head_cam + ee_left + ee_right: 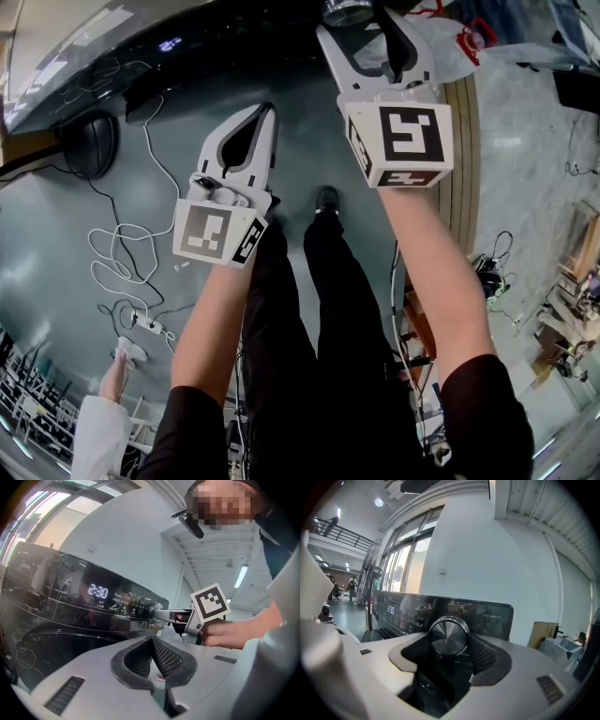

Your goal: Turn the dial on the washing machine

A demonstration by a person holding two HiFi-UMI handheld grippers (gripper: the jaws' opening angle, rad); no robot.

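I read the right gripper [449,641] jaws clamped on the washing machine [487,616] dial [448,633]. Left gripper [152,640]: jaws pressed together, nothing held.

Brushed silver dial [448,636] on glossy black washing machine [490,616].

The round silver dial of brushed metal [448,637] shines softly, with fine lines. Behind the dial, the flat black control panel [487,616] is glossy and mirrors the room. Beside the dial, the pale grey right gripper [449,645] is smooth matt plastic, its black pads [485,656] rough and ribbed
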